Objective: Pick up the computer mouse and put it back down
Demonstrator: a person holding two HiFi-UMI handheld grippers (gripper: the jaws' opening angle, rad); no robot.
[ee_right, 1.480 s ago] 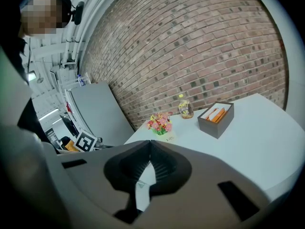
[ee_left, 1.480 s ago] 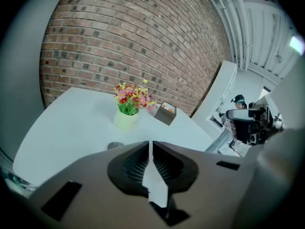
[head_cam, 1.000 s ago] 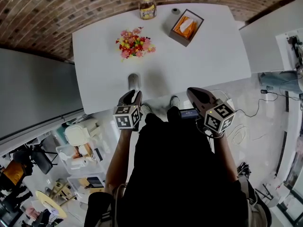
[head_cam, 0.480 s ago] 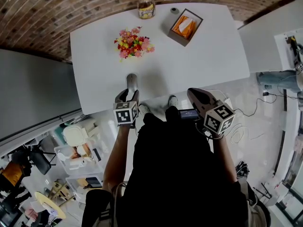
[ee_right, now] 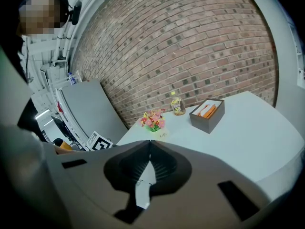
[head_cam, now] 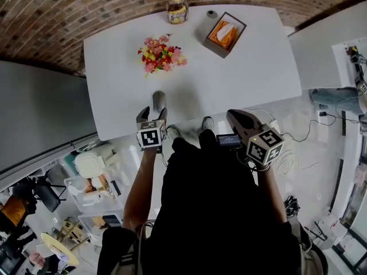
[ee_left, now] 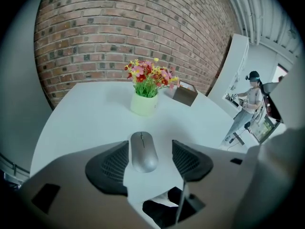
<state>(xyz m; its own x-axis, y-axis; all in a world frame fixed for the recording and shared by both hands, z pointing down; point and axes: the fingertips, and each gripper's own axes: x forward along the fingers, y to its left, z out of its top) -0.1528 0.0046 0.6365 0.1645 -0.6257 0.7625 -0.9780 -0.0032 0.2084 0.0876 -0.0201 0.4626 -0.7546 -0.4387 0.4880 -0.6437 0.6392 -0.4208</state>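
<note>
A grey computer mouse [head_cam: 159,99] lies on the white table [head_cam: 241,79] near its front edge. My left gripper [head_cam: 152,113] points down at it from the near side. In the left gripper view the mouse [ee_left: 143,151] rests on the tabletop between the two dark pads [ee_left: 110,165]. The jaws are opening, with a gap showing on the mouse's right side. My right gripper [head_cam: 234,114] hangs off the table's front edge, shut with nothing between its pads [ee_right: 128,168].
A pot of flowers [head_cam: 162,53] stands behind the mouse. Farther back are a jar [head_cam: 178,8], a small roll [head_cam: 213,14] and a brown box with orange contents [head_cam: 225,33]. A person [ee_left: 251,94] stands off to the right beyond the table.
My left gripper has sunk slightly toward the table edge and its jaws have spread apart around the mouse. The right gripper has kept still.
</note>
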